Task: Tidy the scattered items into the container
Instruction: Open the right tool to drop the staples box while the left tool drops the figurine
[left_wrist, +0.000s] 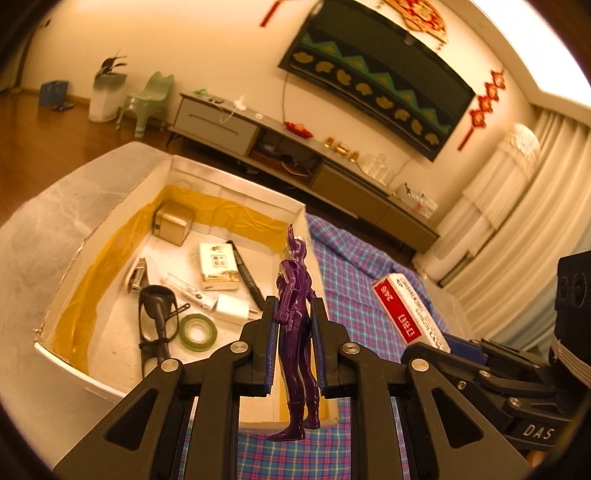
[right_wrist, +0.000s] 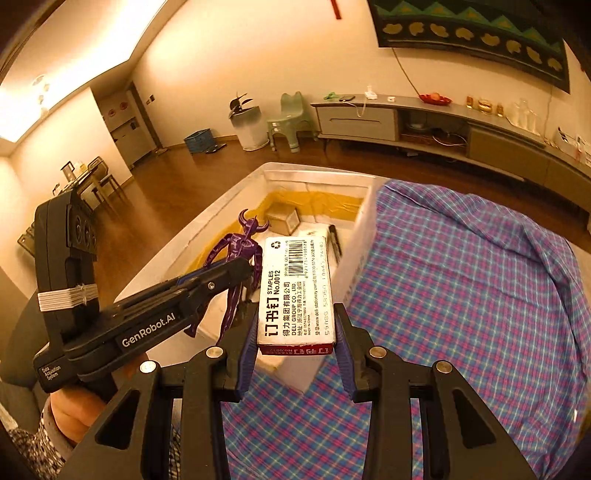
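My left gripper (left_wrist: 295, 321) is shut on a purple toy figure (left_wrist: 297, 332), which stands upright between the pads over the near right corner of the white container (left_wrist: 96, 199). From the right wrist view the same figure (right_wrist: 236, 254) hangs over the container (right_wrist: 221, 206), held by the left gripper (right_wrist: 245, 267). My right gripper (right_wrist: 297, 328) is shut on a red and white staples box (right_wrist: 297, 291), clamped at its lower sides above the container's near wall. In the left wrist view that staples box (left_wrist: 406, 310) sticks out of the right gripper (left_wrist: 428, 345) at the right.
Inside the container lie a cardboard box (left_wrist: 173, 221), a white packet (left_wrist: 218, 266), a black pen (left_wrist: 247, 273), glasses (left_wrist: 157, 325), a green tape roll (left_wrist: 197, 331) and a white charger (left_wrist: 232, 308). A checked cloth (right_wrist: 461, 288) covers the surface to the right. A TV cabinet (right_wrist: 443, 122) lines the far wall.
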